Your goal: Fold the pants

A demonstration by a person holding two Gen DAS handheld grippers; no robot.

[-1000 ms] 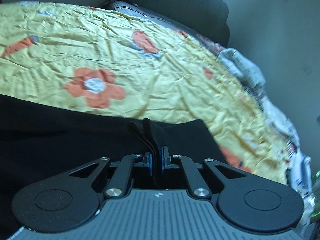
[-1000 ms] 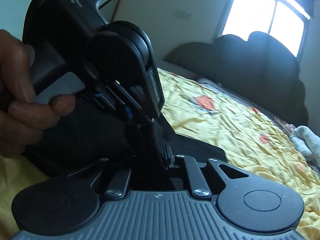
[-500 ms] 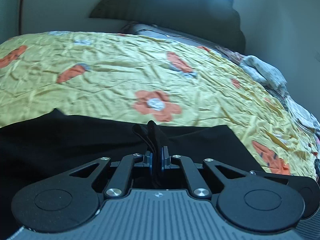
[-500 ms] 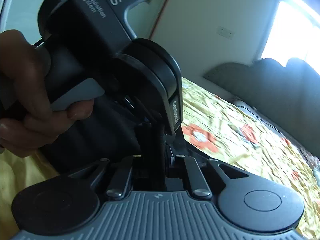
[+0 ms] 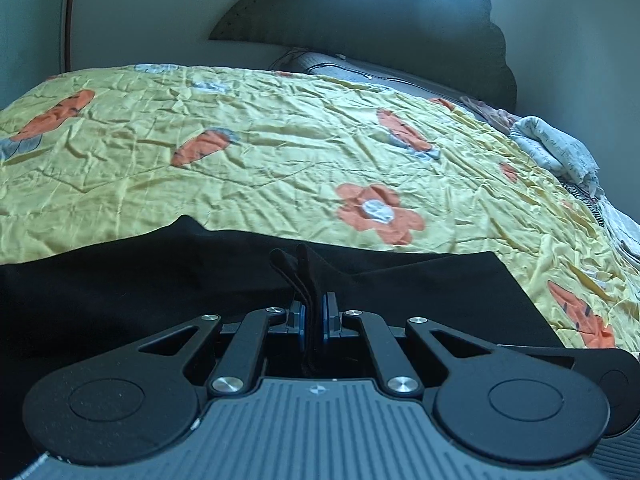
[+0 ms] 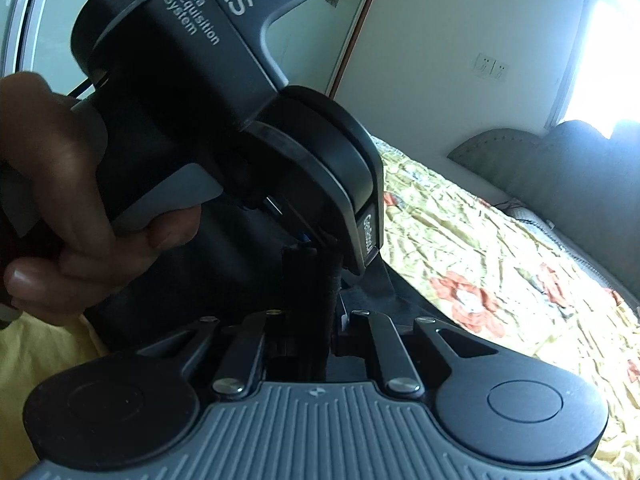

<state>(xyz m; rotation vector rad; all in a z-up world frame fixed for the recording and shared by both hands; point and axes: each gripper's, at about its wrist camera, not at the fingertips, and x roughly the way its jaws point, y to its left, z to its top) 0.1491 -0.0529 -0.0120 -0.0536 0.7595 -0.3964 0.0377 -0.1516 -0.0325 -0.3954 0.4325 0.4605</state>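
Note:
The black pants (image 5: 140, 292) lie spread across the near part of a yellow flowered bedspread (image 5: 280, 152). My left gripper (image 5: 313, 316) is shut on a bunched fold of the pants' edge, which sticks up between its blue pads. My right gripper (image 6: 320, 320) is shut on a thick fold of the same black pants (image 6: 312, 280). The left gripper's body (image 6: 224, 92), held by a hand (image 6: 60, 200), sits right in front of the right one and hides most of the pants there. The two grippers are close together.
A dark padded headboard (image 5: 400, 28) stands at the far end of the bed. Rumpled pale cloths (image 5: 556, 152) lie along the bed's right edge by the wall. A bright window (image 6: 608, 60) is at the right.
Both grippers have lifted and tilted with the pants still held; more of the bedspread, headboard and wall has come into view. The grips have not changed.

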